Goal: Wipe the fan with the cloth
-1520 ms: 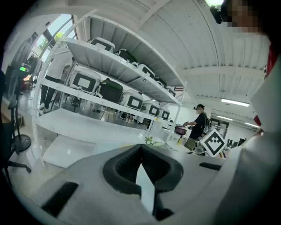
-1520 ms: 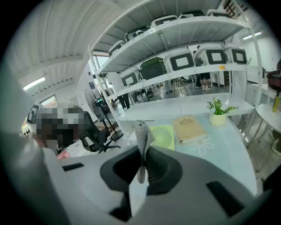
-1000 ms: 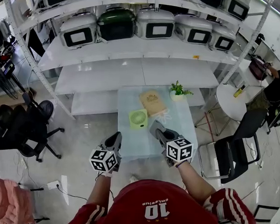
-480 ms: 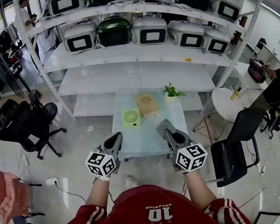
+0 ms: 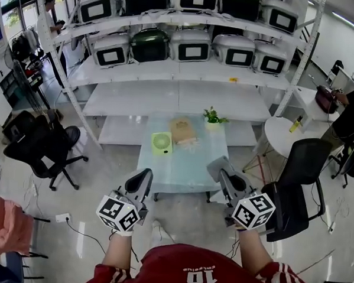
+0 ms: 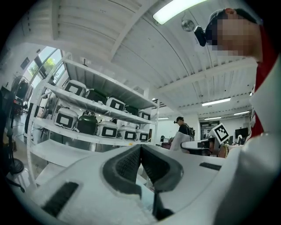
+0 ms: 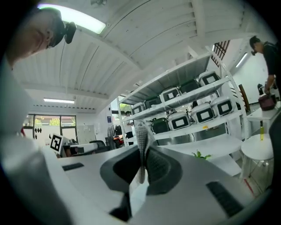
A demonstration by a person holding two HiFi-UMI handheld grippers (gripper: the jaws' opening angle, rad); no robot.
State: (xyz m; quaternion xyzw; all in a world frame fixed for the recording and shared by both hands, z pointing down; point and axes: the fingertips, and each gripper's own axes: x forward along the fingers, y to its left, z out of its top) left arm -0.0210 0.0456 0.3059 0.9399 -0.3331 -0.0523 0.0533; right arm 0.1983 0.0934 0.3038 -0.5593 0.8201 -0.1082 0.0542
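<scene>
Left claw [image 5: 144,176], right claw [image 5: 216,165] closed, fan [image 5: 161,142] beside cloth [image 5: 183,131], plant [image 5: 212,117]

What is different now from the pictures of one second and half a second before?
Both grippers drew back from the glass table toward the person, the left gripper slightly leftward, the right gripper rightward. Nothing was taken hold of or let go; both stay shut. The green fan, the tan cloth and the potted plant lie on the table as before.

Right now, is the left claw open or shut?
Shut. In the left gripper view the left claw's two dark pads meet at their tips, with nothing between them.
</scene>
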